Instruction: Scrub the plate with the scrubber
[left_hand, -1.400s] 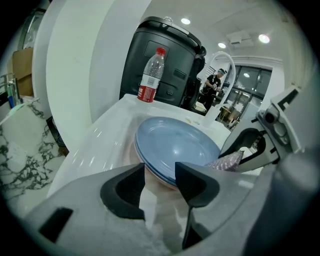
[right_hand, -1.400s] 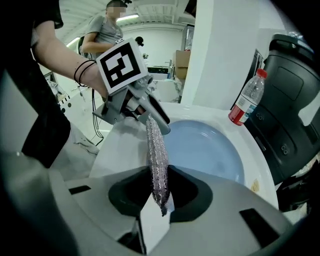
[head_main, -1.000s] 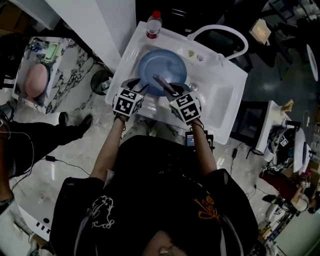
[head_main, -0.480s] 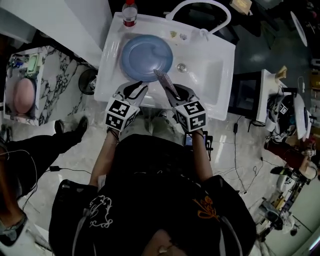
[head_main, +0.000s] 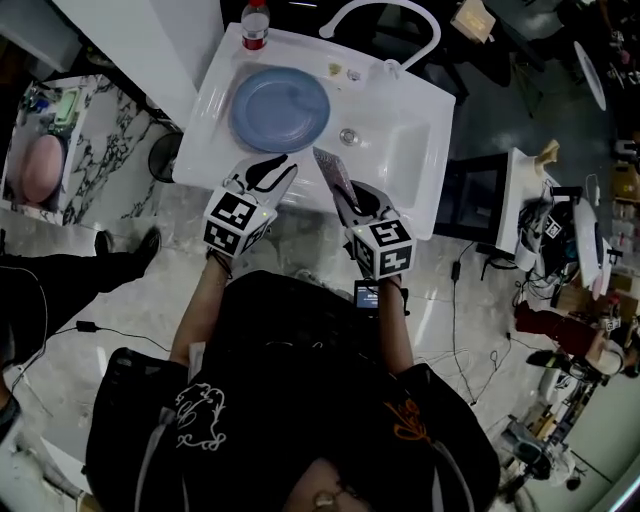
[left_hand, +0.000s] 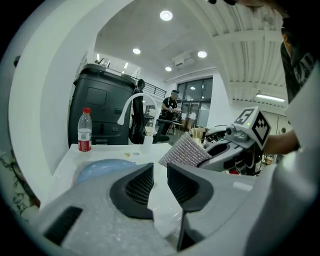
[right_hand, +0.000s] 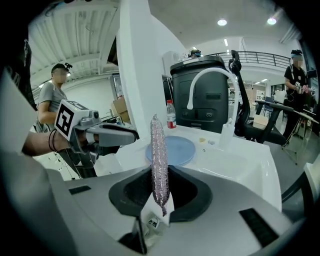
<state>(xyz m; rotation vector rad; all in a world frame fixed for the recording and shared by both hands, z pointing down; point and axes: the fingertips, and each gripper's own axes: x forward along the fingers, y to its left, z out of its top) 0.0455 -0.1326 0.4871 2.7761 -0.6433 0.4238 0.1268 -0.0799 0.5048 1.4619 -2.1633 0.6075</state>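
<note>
The blue plate (head_main: 280, 108) lies flat in the left part of the white sink (head_main: 420, 170); it also shows as the plate (left_hand: 102, 170) and the plate (right_hand: 175, 149). My right gripper (head_main: 347, 205) is shut on the silvery scrubber (head_main: 335, 180), held edge-up between its jaws as the scrubber (right_hand: 160, 165), off the plate at the sink's front edge. My left gripper (head_main: 275, 172) hovers by the front rim, short of the plate. Its jaws have just been closing to a narrow slit with nothing between them, as the left gripper (left_hand: 160, 182) shows. The scrubber (left_hand: 186, 151) stands to its right.
A red-capped water bottle (head_main: 256, 25) stands at the sink's back left, beside a white arched faucet (head_main: 385, 20). The drain (head_main: 347, 136) lies right of the plate. A marble counter (head_main: 60, 150) is at the left. People stand in the background of both gripper views.
Both grippers have drawn back from the plate toward the sink's front edge and risen. The scrubber has come off the plate. The left jaws have gone from wide at the plate's rim to nearly closed.
</note>
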